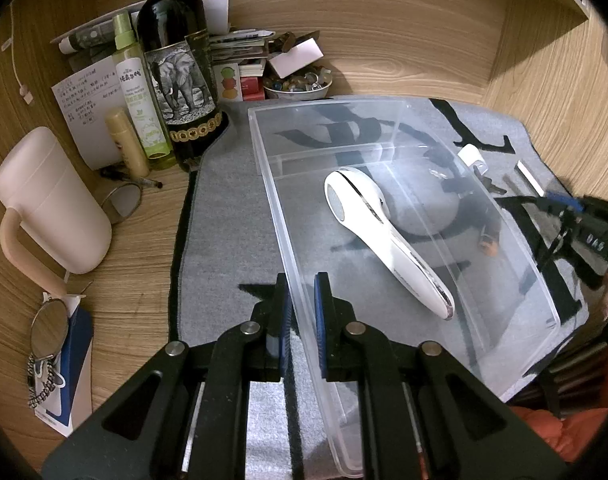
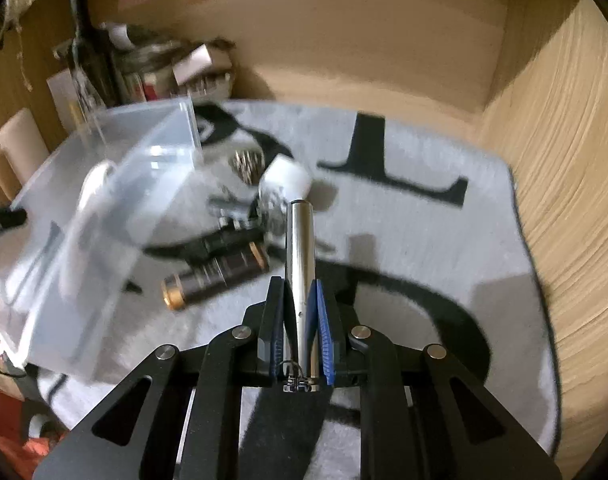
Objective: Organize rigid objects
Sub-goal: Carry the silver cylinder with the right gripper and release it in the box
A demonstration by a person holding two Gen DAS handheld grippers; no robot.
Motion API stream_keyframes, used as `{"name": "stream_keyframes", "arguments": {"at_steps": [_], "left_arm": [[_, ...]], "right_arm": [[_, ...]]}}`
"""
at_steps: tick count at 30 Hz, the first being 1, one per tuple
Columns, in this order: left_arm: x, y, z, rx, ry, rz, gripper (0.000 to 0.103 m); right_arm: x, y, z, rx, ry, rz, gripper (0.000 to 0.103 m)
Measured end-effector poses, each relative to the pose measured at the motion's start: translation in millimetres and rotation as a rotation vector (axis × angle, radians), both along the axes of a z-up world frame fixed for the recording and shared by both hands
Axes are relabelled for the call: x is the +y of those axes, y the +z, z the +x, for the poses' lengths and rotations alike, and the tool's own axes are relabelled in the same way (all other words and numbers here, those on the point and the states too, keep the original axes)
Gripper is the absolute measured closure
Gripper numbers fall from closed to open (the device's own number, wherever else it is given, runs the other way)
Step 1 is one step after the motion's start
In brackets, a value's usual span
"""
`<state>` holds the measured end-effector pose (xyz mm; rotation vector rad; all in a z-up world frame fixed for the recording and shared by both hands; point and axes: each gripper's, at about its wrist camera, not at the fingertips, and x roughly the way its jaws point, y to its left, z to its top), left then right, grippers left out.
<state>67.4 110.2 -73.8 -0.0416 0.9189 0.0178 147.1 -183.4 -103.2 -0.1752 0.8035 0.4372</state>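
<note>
A clear plastic box sits on a grey mat, with a white handheld device lying inside it. My left gripper is shut on the box's near left wall. In the right wrist view my right gripper is shut on a silver metal tube that points away along the fingers. Beyond it on the mat lie a dark tube with a gold cap, a black object, keys and a small white item. The box appears blurred at the left. The right gripper shows at the left wrist view's right edge.
On the wooden desk left of the mat stand a wine bottle, a green spray bottle, a beige tube and a pink jug. A bowl of trinkets and stacked papers lie behind. Wooden walls enclose the back and right.
</note>
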Motion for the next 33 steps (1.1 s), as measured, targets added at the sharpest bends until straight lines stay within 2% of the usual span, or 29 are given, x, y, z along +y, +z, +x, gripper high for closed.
{"name": "stream_keyframes", "arguments": {"at_steps": [10, 19, 26, 33], "left_arm": [[0.7, -0.1, -0.2, -0.001, 0.001, 0.002, 0.092], [0.6, 1.0, -0.2, 0.000, -0.001, 0.003, 0.092], [-2.8, 2.2, 0.7, 0.001, -0.001, 0.006, 0.092], [-5.4, 2.3, 1.6, 0.000, -0.001, 0.005, 0.092]], "right_arm": [[26.1, 63.2, -7.1, -0.168, 0.086, 0.074, 0.089], [67.4, 97.6, -15.6, -0.262, 0.195, 0.118, 0.089], [97.7, 104.0, -19.1, -0.275, 0.273, 0.141, 0.089], [124.3, 95.6, -16.9, -0.238, 0.328, 0.124, 0.089]]}}
